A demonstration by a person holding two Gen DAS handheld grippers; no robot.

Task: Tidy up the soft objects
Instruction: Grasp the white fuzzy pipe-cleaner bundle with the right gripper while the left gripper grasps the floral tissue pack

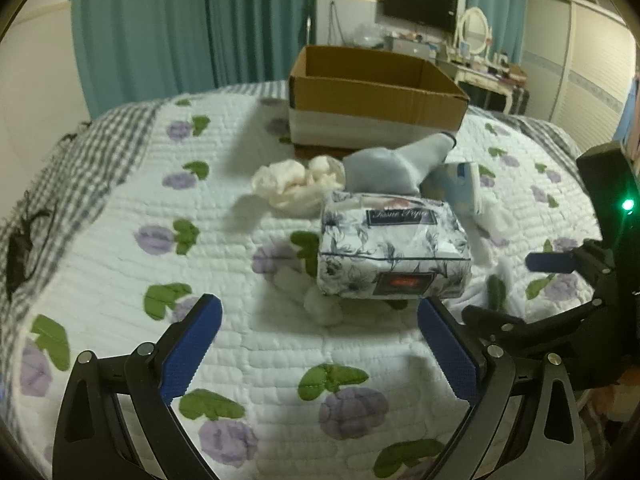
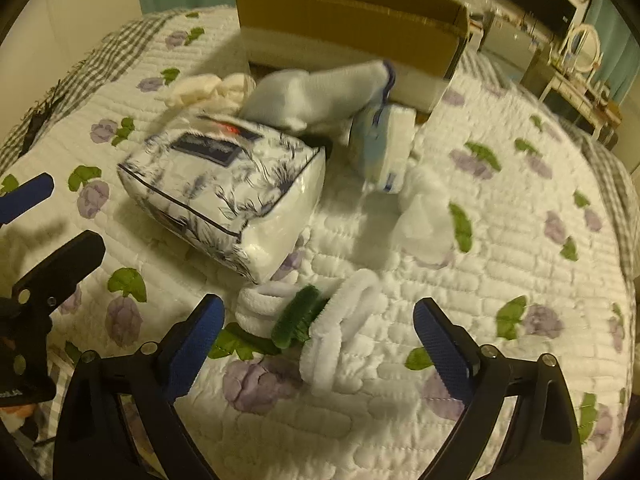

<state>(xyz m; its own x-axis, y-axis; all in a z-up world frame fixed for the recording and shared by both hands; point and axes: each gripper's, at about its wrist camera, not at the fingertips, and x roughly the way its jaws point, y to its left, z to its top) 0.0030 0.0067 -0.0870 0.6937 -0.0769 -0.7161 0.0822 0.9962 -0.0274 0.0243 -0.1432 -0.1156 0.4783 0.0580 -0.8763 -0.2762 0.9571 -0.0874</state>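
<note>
Teal curtains (image 1: 192, 24), wall television (image 1: 420, 4), white dressing table (image 1: 484, 76)

box (image 1: 376, 120) interior hidden; sock (image 2: 320, 92) motion-blurred.

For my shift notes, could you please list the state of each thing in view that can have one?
cardboard box: open-topped, upright.
tissue pack: sealed, lying flat.
grey sock: draped behind the pack.
white chenille piece: loose on the quilt.
left gripper: open, empty.
right gripper: open, empty.

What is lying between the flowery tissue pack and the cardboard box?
A grey sock and a cream cloth bundle lie between the tissue pack and the cardboard box; both wrist views show it.
</note>
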